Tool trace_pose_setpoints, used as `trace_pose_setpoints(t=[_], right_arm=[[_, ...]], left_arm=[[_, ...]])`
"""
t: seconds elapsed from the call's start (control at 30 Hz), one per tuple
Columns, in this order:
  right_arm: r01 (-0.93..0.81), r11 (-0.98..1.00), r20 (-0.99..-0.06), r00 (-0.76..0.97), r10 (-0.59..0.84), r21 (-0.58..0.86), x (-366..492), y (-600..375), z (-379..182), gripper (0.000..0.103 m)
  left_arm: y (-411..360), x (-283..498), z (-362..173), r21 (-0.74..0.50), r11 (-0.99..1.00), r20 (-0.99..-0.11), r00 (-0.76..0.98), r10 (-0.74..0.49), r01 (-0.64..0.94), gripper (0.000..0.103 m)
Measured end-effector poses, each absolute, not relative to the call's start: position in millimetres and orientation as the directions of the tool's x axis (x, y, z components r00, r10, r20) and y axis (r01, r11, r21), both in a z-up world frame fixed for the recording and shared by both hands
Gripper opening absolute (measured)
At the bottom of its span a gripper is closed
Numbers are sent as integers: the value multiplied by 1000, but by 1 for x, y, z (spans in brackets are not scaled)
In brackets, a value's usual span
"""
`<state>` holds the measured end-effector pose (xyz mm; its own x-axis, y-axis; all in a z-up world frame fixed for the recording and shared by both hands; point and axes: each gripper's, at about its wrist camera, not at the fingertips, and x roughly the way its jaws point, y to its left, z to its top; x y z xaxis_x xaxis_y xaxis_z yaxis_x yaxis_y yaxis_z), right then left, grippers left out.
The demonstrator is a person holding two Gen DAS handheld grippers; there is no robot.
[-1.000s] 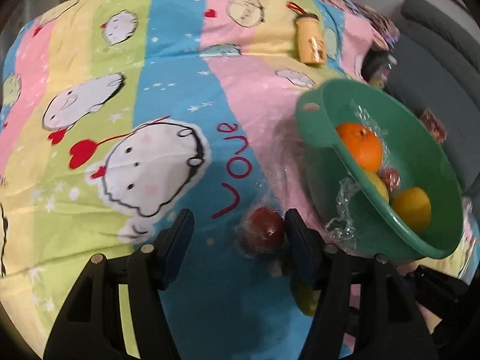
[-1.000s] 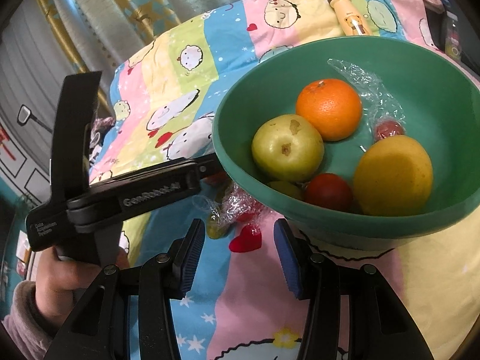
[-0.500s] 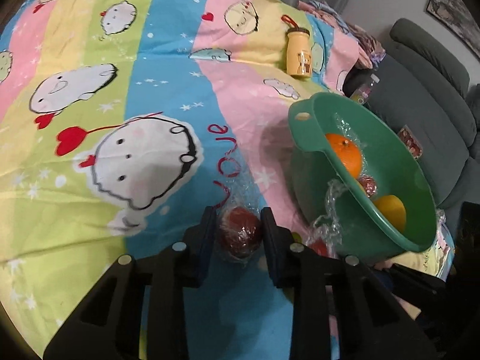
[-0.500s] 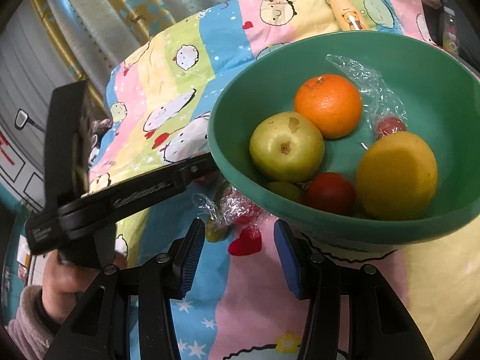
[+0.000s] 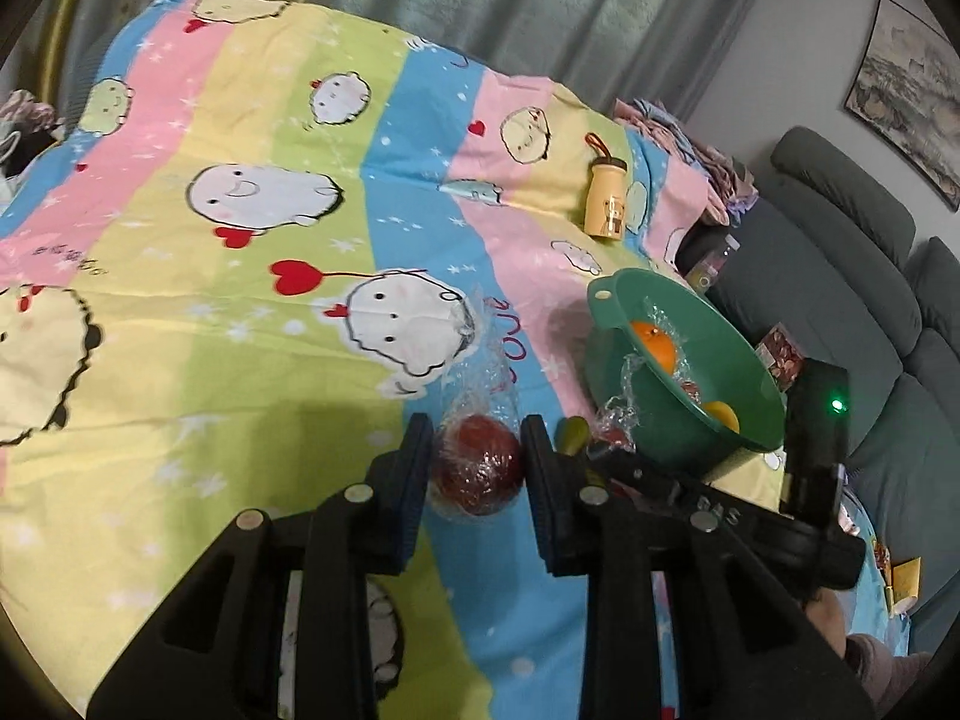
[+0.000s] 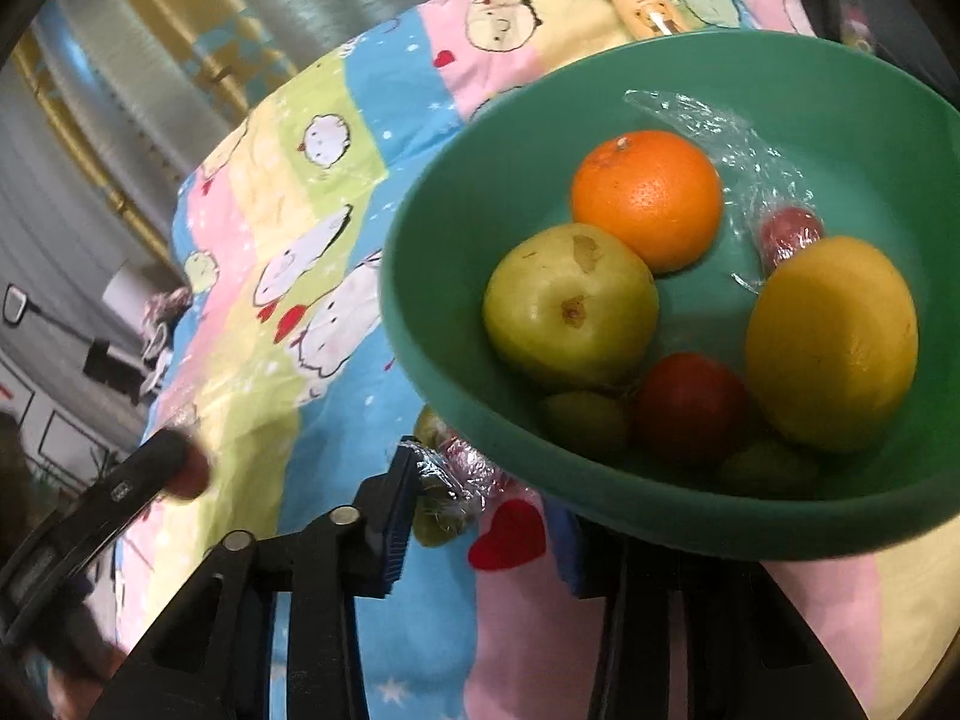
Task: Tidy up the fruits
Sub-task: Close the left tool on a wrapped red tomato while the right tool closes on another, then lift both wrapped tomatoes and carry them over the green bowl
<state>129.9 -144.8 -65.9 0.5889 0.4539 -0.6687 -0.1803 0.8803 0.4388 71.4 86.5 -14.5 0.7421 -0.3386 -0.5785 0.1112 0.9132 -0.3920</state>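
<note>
Red wrapped fruit [image 5: 477, 468] clamped in left tool [image 5: 477, 456] — beside green bowl [image 5: 606, 294] rim.

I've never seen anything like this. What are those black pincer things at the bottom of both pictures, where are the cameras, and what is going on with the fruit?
There is no robot here. A person holds a pair of hand-operated tongs in each hand, and a small wide-angle camera on each one looks forward along its two fingers.

One picture comes from the left tongs. They are shut on a red fruit in plastic wrap, above a cartoon-print blanket. The right-hand tool shows low at the right of that picture.

The other picture comes from the right tongs. They are open and hold nothing; a few wrapped fruits lie on the blanket just ahead.

A green bowl holds an orange, a green apple, a yellow fruit, a red fruit and a few more. A small yellow bottle lies further back.
</note>
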Motion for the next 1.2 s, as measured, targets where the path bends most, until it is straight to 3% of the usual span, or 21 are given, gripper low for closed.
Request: trace_pose_setpoints(t=[0.1, 0.3, 0.73, 1.2], right_arm=[[-162, 864, -658, 585, 474, 478, 133, -152, -69, 32], [-183, 786, -588, 569, 574, 590, 128, -164, -69, 31], [-355, 692, -522, 467, 714, 629, 94, -151, -32, 32], [-478, 665, -464, 479, 745, 573, 70, -149, 12, 32]], left_arm=[[92, 64, -15, -407, 908, -576, 742, -343, 103, 30], [92, 49, -16, -410, 907, -578, 742, -341, 98, 30], [82, 27, 6, -370, 926, -579, 762, -289, 70, 30], [80, 8, 21, -371, 927, -565, 778, -276, 59, 30]])
